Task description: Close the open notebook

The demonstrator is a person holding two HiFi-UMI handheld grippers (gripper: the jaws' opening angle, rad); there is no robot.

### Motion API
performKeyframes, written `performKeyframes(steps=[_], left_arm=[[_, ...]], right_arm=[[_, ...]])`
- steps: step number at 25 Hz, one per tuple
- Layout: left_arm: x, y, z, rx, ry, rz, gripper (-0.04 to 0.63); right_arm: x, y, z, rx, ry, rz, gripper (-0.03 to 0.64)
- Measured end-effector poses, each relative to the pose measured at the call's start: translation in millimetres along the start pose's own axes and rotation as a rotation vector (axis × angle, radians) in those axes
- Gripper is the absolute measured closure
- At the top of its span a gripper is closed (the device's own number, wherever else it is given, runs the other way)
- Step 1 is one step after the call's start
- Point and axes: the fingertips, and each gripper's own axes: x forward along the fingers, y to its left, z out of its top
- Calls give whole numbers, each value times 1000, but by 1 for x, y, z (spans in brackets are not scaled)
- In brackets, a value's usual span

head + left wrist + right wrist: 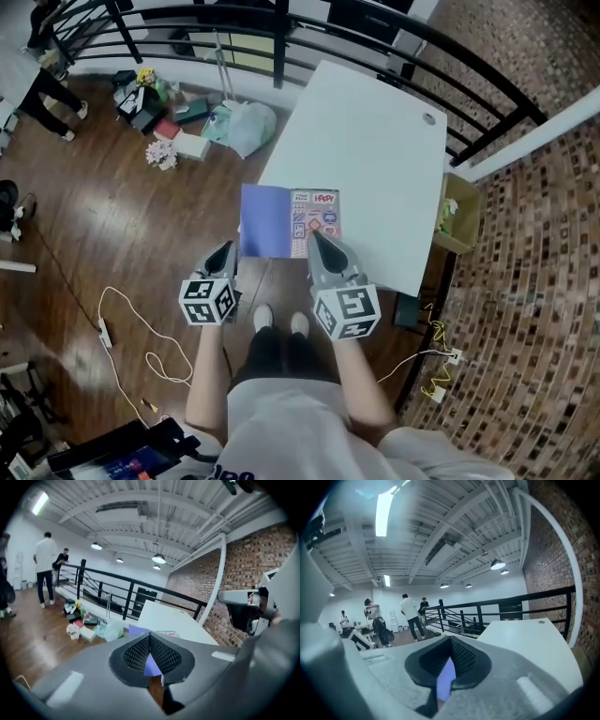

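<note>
The open notebook (281, 221) lies flat at the near left corner of the white table (366, 141), a plain purple page on the left and a sticker-covered page (321, 214) on the right. My left gripper (228, 246) is shut and empty, its tip just off the notebook's near left corner, over the floor. My right gripper (316, 234) also looks shut and empty, its tip over the near edge of the sticker page. In the left gripper view the purple page (139, 630) lies ahead of the closed left gripper (150, 637). The right gripper (450, 641) faces along the table (520, 637).
A black railing (375, 28) runs behind the table. Bags, boxes and flowers (187, 122) clutter the wooden floor at the left, and white cables (122, 319) trail there. A box (459, 216) stands at the table's right side beside brick (525, 281). People (410, 616) stand far off.
</note>
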Motion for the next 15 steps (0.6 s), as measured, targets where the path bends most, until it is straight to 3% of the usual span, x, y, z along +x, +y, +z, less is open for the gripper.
performKeyframes(steps=[2,3,4,5,11,15], left_arm=[[15,14,-36,-123,45,-61,560],[20,17,-51,-197,56,-108,407],[25,20,-64,-269,62,-146,328],[30,23,-74,-329,64,-169,309],[59,35,-117,-483,103,-179,306],[67,32,-124,-548,98,-217,365]], right_arm=[[3,-3,-10,5,24,-6,627],[3,-4,-16,9,37,-10,627],[4,-5,-21,13,49,-15,627],[6,-6,-25,18,58,-20,627],[9,-11,-42,21,94,-36,627],[7,-13,-44,17,97,-45,627]])
